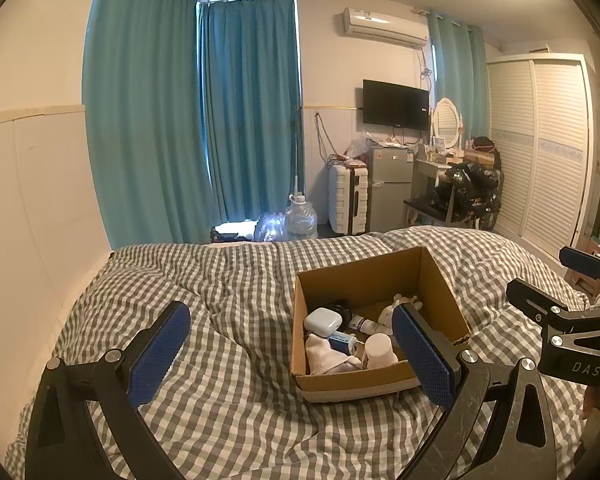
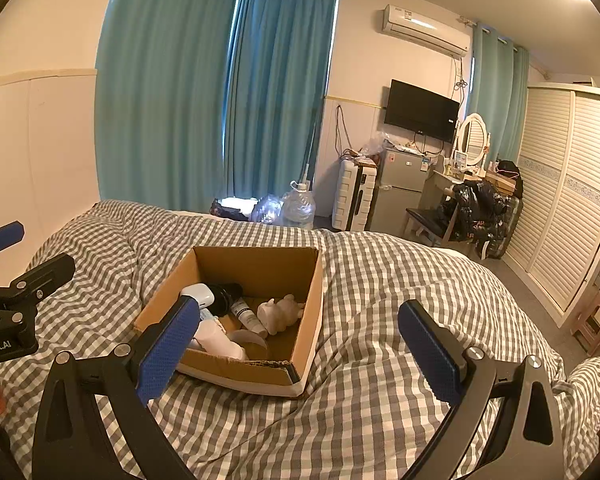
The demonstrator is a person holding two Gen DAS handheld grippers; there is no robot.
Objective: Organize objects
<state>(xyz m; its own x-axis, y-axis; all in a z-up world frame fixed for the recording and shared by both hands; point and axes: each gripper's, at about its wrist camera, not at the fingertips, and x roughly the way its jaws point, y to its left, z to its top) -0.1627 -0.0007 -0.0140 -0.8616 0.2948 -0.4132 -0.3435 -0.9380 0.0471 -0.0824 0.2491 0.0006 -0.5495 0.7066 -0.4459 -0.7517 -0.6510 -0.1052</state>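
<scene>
An open cardboard box (image 1: pixel 440 276) (image 2: pixel 256 264) sits on the checked duvet (image 1: pixel 228 288) (image 2: pixel 380 280). It holds a white earbud case (image 1: pixel 323 320) (image 2: pixel 198 294), a white cup (image 1: pixel 379 350), a white sock (image 1: pixel 324 356), a small tube (image 2: pixel 247 314), a pale toy figure (image 2: pixel 278 312) and a black item (image 2: pixel 226 294). My left gripper (image 1: pixel 290 354) is open and empty, above the bed at the box's left side. My right gripper (image 2: pixel 300 354) is open and empty, at the box's near right corner. Each gripper shows at the edge of the other's view.
The bed meets a cream wall panel (image 1: pixel 32 184) on the left. Beyond the foot stand water jugs (image 1: pixel 300 218), a white suitcase (image 1: pixel 348 198), a small fridge (image 1: pixel 390 188), a chair piled with dark clothes (image 1: pixel 466 192) and a louvred wardrobe (image 1: pixel 540 144).
</scene>
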